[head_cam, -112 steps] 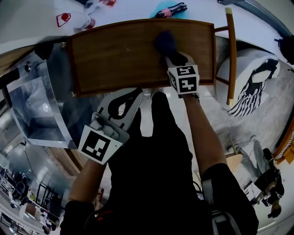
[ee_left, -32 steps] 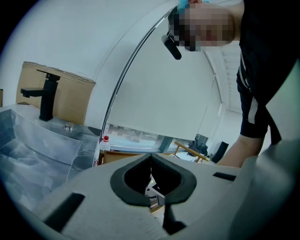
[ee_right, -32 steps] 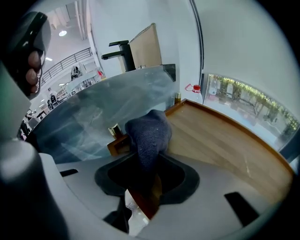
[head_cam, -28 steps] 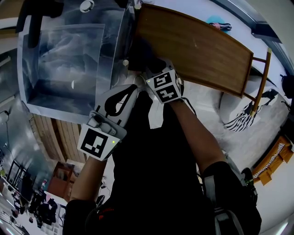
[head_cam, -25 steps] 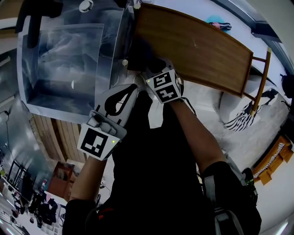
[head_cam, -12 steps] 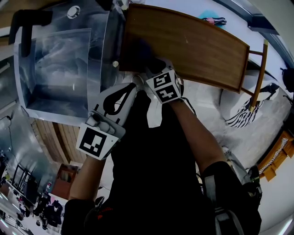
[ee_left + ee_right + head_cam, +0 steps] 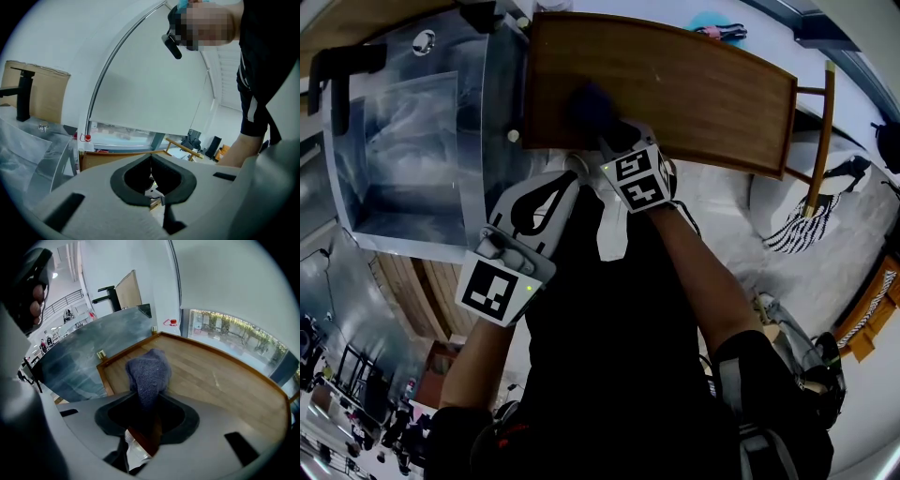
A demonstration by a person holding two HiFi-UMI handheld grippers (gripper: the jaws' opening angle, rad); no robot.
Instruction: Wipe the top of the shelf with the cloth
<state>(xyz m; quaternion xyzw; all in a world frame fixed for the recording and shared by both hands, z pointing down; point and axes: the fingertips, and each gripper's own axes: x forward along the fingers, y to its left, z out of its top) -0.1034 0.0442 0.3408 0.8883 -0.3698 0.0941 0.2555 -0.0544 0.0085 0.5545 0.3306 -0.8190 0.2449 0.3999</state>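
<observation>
The brown wooden shelf top (image 7: 675,84) lies ahead of me, with a raised rim. A dark blue cloth (image 7: 591,108) rests on its near left part. My right gripper (image 7: 611,141) is shut on the cloth and presses it onto the wood. In the right gripper view the bunched cloth (image 7: 149,373) sticks out of the shut right gripper (image 7: 148,401) over the shelf top (image 7: 220,380). My left gripper (image 7: 546,202) hangs back by my body, below the shelf's front edge. In the left gripper view the left gripper (image 7: 151,159) is shut on nothing.
A steel sink under clear plastic (image 7: 403,141) adjoins the shelf's left end, with a black tap (image 7: 337,66). A brass knob (image 7: 101,354) stands at the shelf corner. A wooden chair rail (image 7: 817,141) and a striped bag (image 7: 806,220) are at the right.
Since 4.5 s ago the right gripper carried the cloth from the shelf's right-middle to its left end. In the last second it drew slightly away from the left edge. The left gripper stayed put.
</observation>
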